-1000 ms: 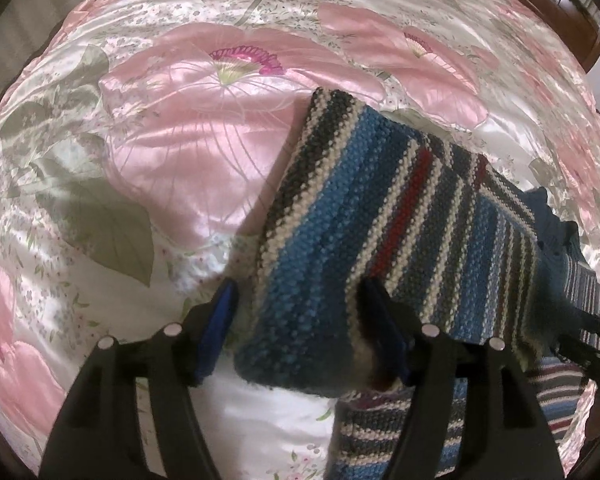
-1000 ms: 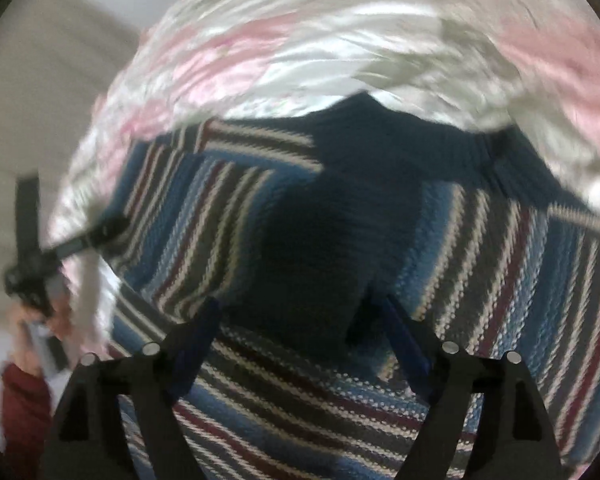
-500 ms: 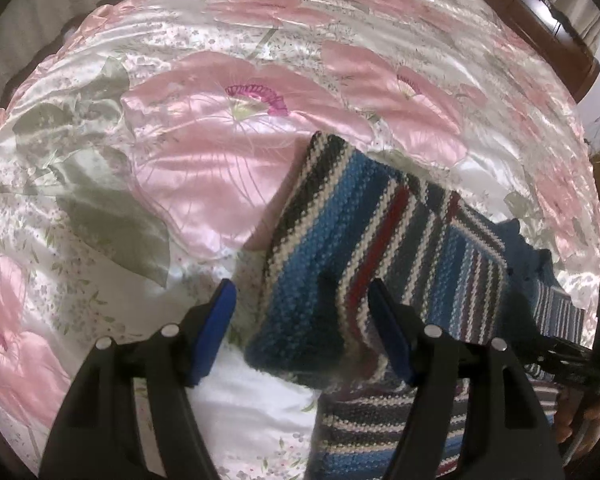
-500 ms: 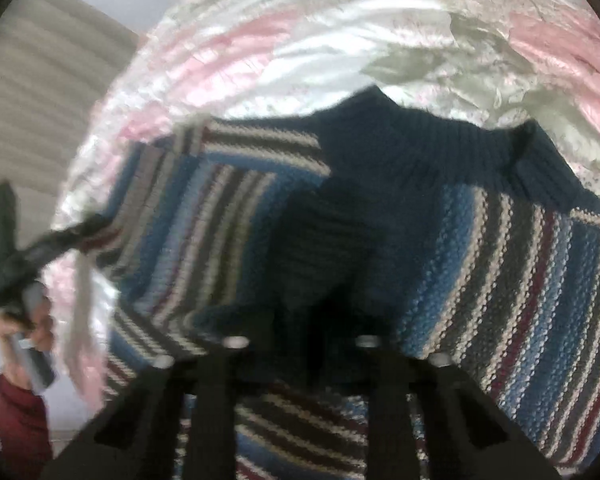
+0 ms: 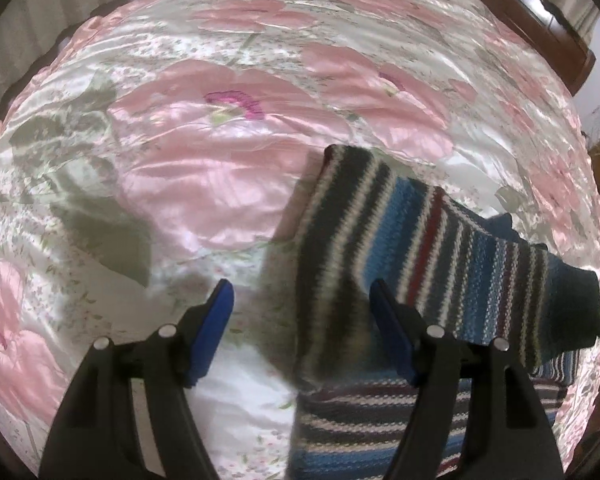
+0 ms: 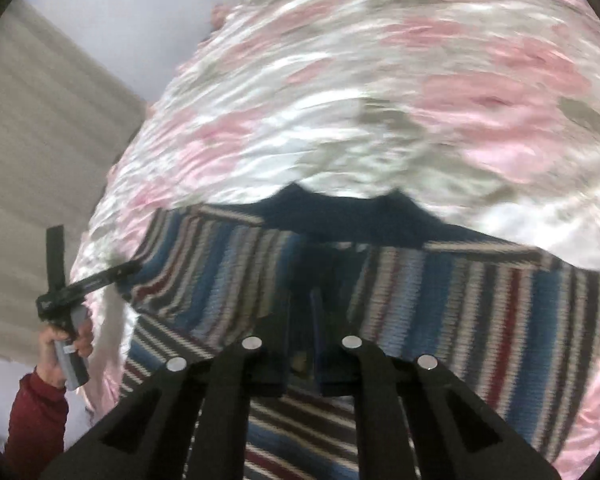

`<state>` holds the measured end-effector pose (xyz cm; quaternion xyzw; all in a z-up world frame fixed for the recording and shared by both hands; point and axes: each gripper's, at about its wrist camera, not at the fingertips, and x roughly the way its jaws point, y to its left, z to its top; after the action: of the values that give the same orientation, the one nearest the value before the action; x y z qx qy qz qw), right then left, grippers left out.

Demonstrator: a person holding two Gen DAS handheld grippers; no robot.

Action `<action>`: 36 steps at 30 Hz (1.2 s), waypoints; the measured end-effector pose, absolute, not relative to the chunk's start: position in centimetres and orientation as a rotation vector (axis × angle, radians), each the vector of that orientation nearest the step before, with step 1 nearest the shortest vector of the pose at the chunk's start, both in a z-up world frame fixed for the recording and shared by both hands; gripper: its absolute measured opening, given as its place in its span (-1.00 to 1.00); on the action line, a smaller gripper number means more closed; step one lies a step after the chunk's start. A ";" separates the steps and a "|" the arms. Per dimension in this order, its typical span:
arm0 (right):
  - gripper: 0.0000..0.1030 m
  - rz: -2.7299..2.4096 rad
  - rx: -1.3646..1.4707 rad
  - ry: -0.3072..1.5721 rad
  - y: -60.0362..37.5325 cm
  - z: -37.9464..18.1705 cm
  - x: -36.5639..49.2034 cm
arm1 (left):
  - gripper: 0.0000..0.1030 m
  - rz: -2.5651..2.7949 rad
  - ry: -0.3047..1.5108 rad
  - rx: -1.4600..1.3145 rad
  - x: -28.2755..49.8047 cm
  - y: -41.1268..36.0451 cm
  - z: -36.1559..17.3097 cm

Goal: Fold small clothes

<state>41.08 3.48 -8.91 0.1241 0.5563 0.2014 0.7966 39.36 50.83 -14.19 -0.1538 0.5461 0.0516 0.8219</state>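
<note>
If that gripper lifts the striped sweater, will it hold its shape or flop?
Probably flop: the sweater is soft knit, already bent over itself and draping. It looks thick, so likely weighty for its size. The glossy bedspread looks slippery, so a push may slide it.

Striped sweater [image 6: 480, 320] motion-blurred, its lower part behind right claw [image 6: 302, 332].

No writing, label, brand, number or sign can be read in either view. The striped sweater [image 5: 440, 256] carries only knitted bands of colour, with no tag or logo showing. The bedspread [image 5: 204, 168] has a flower print and no lettering. The claws bear no markings that can be made out, and the right wrist view is too blurred for any small print to show.
</note>
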 end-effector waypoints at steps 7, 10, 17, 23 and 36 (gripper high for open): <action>-0.59 0.367 0.266 1.308 0.1 -13.8 40.5 | 0.36 0.094 1.203 -0.251 40.4 47.4 -15.7; -0.28 0.394 0.274 1.344 1.3 -15.7 40.5 | 0.36 0.105 1.204 -0.233 40.6 46.9 -15.9; -0.18 0.453 0.320 1.403 4.8 -18.2 41.6 | 0.41 0.088 1.184 -0.220 40.6 47.2 -15.1; -0.71 0.469 0.272 1.352 6.2 -16.6 41.7 | 0.44 0.073 1.179 -0.228 40.6 47.6 -14.9; -0.70 0.326 0.233 1.337 0.8 -16.5 41.7 | 0.48 0.096 1.223 -0.176 41.1 46.3 -16.8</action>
<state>41.73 0.75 -16.52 0.1074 0.6154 0.1499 0.7664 41.11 46.26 -16.81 -0.0827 0.5731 0.0449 0.8141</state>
